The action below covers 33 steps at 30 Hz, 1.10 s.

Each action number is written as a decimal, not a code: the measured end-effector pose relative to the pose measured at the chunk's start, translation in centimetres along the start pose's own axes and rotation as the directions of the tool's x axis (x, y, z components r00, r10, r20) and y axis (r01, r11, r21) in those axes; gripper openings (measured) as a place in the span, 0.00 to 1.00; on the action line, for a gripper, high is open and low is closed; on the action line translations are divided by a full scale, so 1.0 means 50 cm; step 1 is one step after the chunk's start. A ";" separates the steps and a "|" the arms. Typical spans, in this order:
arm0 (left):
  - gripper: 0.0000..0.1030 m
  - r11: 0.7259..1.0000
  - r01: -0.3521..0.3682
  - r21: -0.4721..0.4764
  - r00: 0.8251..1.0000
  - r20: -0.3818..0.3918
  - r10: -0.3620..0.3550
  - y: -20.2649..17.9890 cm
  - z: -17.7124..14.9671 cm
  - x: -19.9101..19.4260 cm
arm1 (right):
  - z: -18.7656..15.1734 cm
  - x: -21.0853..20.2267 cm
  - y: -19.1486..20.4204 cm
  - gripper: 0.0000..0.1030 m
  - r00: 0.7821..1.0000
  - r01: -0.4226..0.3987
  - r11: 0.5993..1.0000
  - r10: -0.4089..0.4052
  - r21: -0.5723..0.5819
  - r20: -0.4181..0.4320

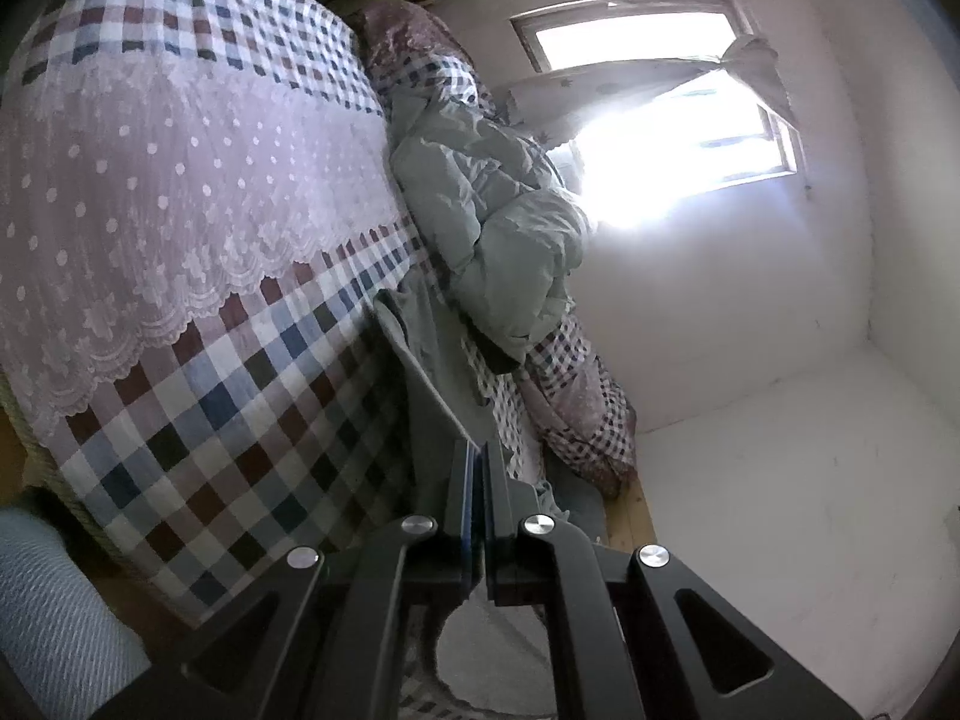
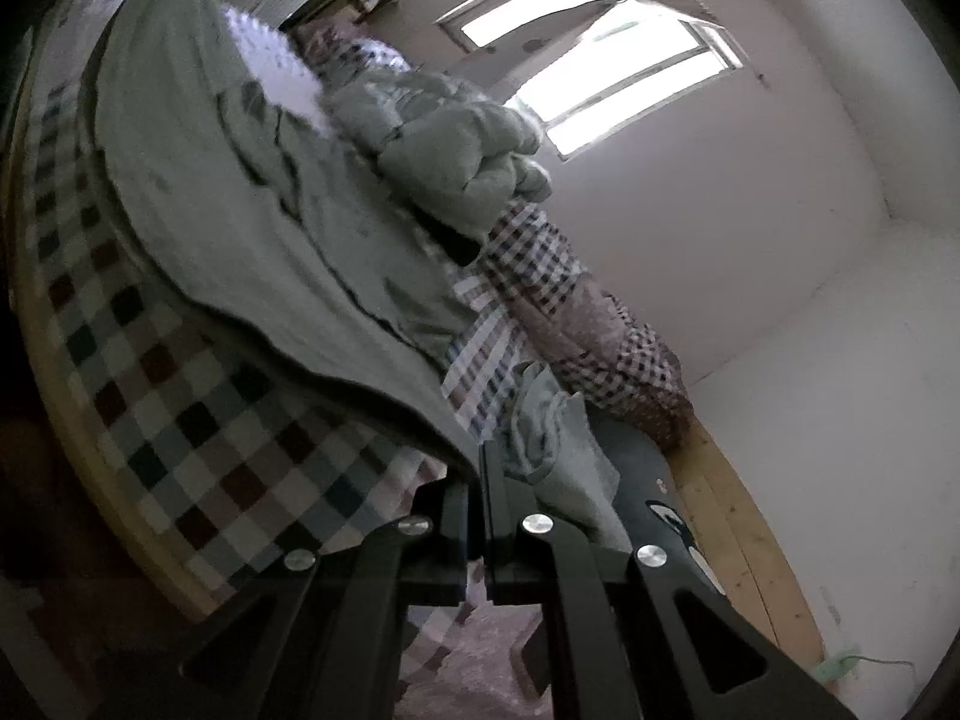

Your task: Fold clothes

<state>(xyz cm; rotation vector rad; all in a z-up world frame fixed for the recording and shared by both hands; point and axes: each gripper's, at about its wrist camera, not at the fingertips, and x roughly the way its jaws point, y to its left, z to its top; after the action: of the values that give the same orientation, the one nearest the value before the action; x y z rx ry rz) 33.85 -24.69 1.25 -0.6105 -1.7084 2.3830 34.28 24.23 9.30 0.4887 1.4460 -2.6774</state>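
Observation:
A grey-green garment is lifted above the checked bedspread and stretches away from my right gripper, which is shut on its near edge. In the left wrist view a narrow strip of the same grey-green garment runs into my left gripper, whose fingers are shut on it. Both views are tilted sideways. A small bunch of grey-green cloth lies just right of the right gripper.
The bed carries a checked bedspread with a pink lace panel. A puffy pale-green duvet and checked pillows lie along the white wall. A bright window glares. The wooden bed frame shows by the wall.

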 end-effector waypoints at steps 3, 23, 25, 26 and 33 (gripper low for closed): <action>0.01 1.000 0.006 0.009 1.000 -0.004 -0.006 -0.010 0.002 -0.012 | 0.018 -0.024 -0.032 0.00 1.000 0.002 1.000 -0.003 0.028 0.018; 0.01 0.994 0.108 0.023 0.994 -0.022 -0.107 -0.088 -0.048 -0.186 | 0.036 -0.214 -0.148 0.00 0.999 0.021 0.996 -0.025 0.092 0.044; 0.01 0.994 0.105 0.023 0.994 -0.026 -0.105 -0.089 -0.047 -0.194 | 0.036 -0.231 -0.160 0.00 0.999 0.018 0.994 -0.022 0.109 0.041; 0.01 0.995 0.103 0.018 0.994 -0.030 -0.102 -0.087 -0.046 -0.193 | 0.036 -0.235 -0.162 0.00 0.999 0.015 0.994 -0.020 0.113 0.040; 0.01 0.999 0.043 -0.004 0.998 -0.044 -0.043 -0.062 -0.028 -0.157 | 0.017 -0.201 -0.148 0.00 0.999 -0.033 0.992 0.034 0.121 -0.007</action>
<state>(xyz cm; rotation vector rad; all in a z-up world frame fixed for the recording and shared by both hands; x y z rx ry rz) 41.17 -25.14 5.65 -0.6157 -1.6897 2.3212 42.12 26.68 18.74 0.5286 1.2713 -2.7511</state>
